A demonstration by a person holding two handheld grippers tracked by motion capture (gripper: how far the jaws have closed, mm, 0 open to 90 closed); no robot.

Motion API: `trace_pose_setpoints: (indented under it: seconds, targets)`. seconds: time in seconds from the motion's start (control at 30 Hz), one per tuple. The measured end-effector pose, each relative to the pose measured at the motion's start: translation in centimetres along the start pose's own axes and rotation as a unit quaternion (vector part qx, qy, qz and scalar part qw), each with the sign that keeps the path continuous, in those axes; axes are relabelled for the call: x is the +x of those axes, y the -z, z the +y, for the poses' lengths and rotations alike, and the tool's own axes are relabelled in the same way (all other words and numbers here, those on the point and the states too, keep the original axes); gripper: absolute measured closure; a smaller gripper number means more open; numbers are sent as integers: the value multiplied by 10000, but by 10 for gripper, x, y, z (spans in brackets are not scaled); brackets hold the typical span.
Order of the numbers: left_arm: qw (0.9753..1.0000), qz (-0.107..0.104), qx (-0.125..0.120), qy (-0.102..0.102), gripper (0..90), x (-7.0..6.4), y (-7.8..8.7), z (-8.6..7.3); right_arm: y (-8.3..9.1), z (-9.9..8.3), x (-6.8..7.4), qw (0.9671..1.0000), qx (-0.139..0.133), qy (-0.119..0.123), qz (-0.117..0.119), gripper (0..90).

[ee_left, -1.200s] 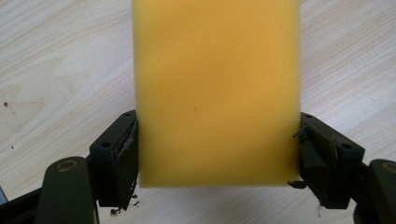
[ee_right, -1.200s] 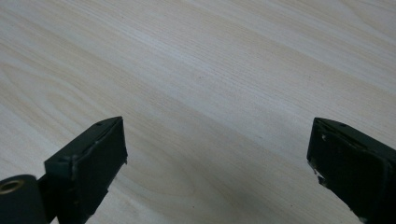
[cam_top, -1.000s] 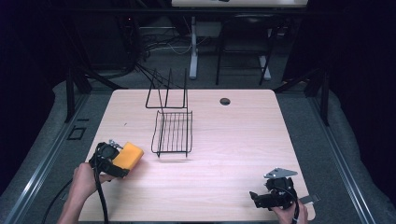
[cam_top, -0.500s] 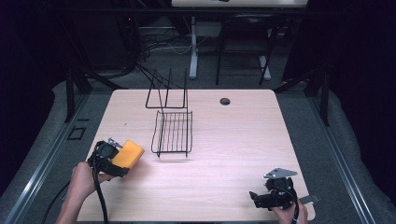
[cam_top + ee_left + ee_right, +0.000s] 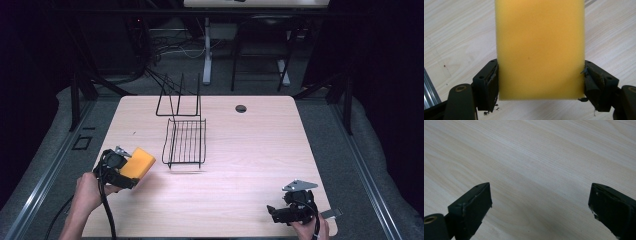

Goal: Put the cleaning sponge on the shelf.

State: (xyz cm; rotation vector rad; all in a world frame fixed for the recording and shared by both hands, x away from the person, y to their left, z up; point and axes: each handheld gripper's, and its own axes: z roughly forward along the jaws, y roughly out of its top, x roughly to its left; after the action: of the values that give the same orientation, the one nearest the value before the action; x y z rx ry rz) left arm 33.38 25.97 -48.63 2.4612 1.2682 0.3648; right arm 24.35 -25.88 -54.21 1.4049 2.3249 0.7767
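Sponge [image 5: 137, 162], yellow, sits at the lower left of the high view, clamped in the left gripper [image 5: 125, 170] just above the table [image 5: 250, 150]; a black wire rack [image 5: 184, 140] stands near it toward centre, and the right gripper [image 5: 280, 214] rests at lower right. In the left gripper view, both jaws press the sponge's [image 5: 539, 47] sides. In the right gripper view, the jaws gape wide over bare wood [image 5: 536, 170].

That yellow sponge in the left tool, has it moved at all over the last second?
Yes, slightly: the sponge, clamped in the left tool, has crept toward the wire rack, which hasn't shifted.
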Motion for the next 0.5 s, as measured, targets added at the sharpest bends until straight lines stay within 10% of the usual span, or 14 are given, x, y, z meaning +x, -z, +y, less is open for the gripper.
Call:
trace_pose_setpoints:
  seconds: [0.5]
  targets:
    - [9997, 16, -208, -143, 243, -9, 13, 9, 1, 0, 2, 10000, -15, 31, -23, 47]
